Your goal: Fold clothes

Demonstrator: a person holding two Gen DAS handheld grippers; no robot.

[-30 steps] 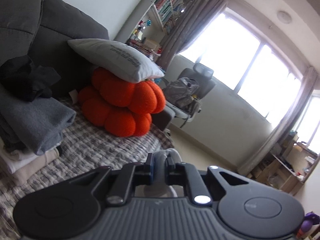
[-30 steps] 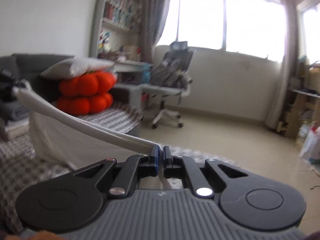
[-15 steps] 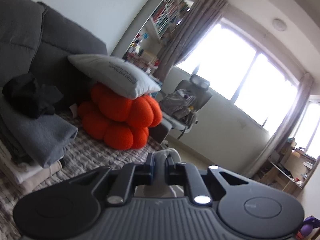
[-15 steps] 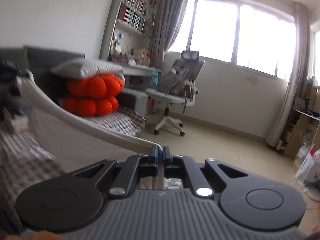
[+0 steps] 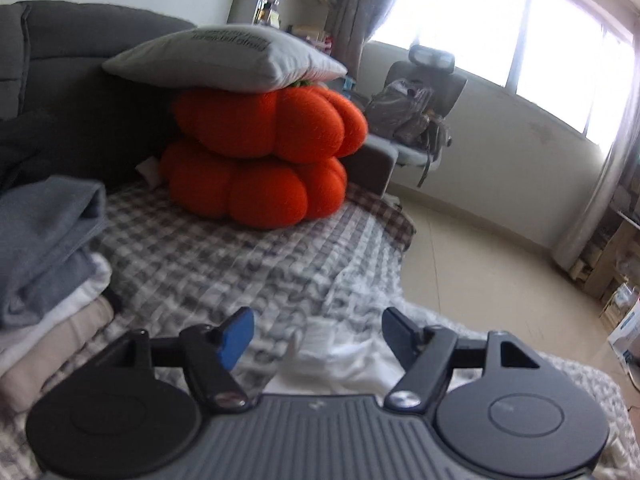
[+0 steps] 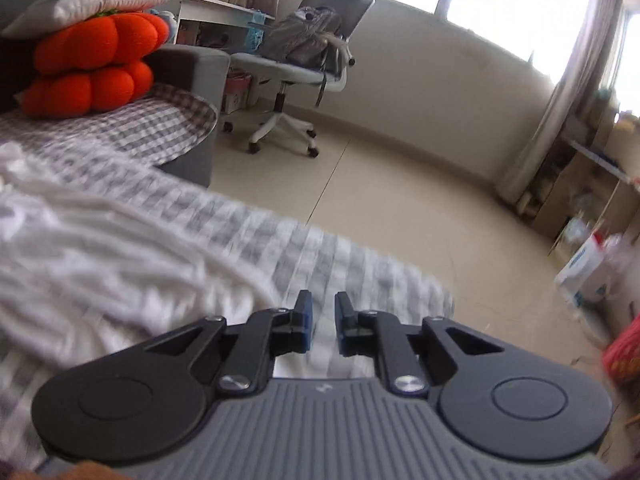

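Left gripper [image 5: 316, 330]: jaws just opened, standing wide, blue pad on one finger [image 5: 236, 336] facing inward; nothing pinched. White garment [image 5: 340, 364] low in the gap between the fingers and just behind their tips, crumpled on the checked bedspread [image 5: 240, 256], free of both pads as far as visible. Right gripper [image 6: 320, 320]: jaws just parted to a narrow gap, blue-edged pads [image 6: 306, 320] apart, nothing clamped between them. White garment [image 6: 100, 264] spread left of the right gripper's fingers, its near edge reaching the left finger; motion blur hides whether cloth and finger touch. Checked bedspread [image 6: 360, 272] directly ahead of and under the right fingertips. Beyond the left gripper: stack of folded clothes [image 5: 48, 272] at left edge, grey piece on top, white and beige beneath. Farther back: two orange pumpkin cushions [image 5: 264, 152] stacked, grey pillow [image 5: 224, 60] resting on top, against a dark grey sofa back [image 5: 80, 40]. Past the bed edge: office chair [image 6: 304, 52] carrying a grey backpack [image 6: 304, 36], beige tiled floor [image 6: 400, 184], bright windows [image 5: 500, 20] with curtains.
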